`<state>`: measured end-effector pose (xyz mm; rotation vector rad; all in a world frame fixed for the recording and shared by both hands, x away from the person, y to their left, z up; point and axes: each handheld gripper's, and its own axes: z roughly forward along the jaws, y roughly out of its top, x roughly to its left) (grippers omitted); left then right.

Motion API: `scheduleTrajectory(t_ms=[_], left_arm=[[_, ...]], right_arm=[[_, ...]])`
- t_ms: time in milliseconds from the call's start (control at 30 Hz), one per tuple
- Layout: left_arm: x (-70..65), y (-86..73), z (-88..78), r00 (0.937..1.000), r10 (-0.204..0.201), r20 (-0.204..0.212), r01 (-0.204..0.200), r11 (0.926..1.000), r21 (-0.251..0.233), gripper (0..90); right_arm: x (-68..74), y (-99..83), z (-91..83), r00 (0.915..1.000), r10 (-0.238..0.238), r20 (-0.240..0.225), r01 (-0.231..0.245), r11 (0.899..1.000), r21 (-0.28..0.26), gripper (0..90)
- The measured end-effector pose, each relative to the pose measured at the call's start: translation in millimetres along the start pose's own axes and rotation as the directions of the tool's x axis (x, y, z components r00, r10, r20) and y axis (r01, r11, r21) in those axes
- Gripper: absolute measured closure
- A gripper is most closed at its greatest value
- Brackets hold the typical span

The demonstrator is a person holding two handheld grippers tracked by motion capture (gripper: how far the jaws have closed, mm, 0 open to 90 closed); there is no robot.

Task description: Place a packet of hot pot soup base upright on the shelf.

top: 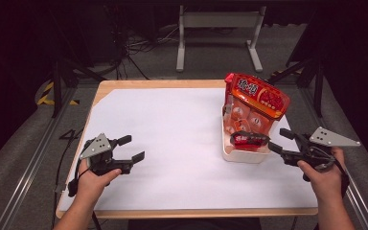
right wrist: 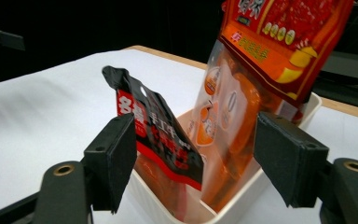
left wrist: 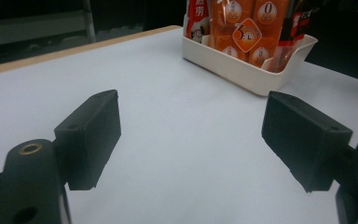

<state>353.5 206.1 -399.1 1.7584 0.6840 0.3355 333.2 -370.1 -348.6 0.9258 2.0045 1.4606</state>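
A white bin [top: 243, 155] [left wrist: 242, 70] [right wrist: 242, 205] stands on the right half of the table, packed with upright snack bags. A large red-orange bag [top: 258, 96] [right wrist: 284, 42] leans at the back, clear orange packs [top: 244, 117] [left wrist: 247, 32] [right wrist: 228, 121] stand in the middle, and a black-and-red packet [top: 249, 139] [right wrist: 161, 130] sits at the front. My right gripper [top: 279, 142] [right wrist: 196, 158] is open just right of the bin's near corner, nothing between its jaws. My left gripper [top: 131, 149] [left wrist: 191, 135] is open over the bare white sheet at the left front.
A white sheet [top: 172, 139] covers the wooden table [top: 124, 84]. Dark floor, cables and a grey metal stand [top: 218, 28] lie beyond the far edge. Rails run along both sides of the table.
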Motion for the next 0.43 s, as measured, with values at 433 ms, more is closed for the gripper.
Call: scheduleTrajectory(t_ms=[433], left_arm=[[3.6,-0.4,-4.8,0.9995,-0.026,-0.018,0.025,0.9995,-0.018,20.4]], right_arm=[[-1.6,-0.6,1.7,1.0,-0.008,-0.002,0.008,1.0,0.001,30.5]])
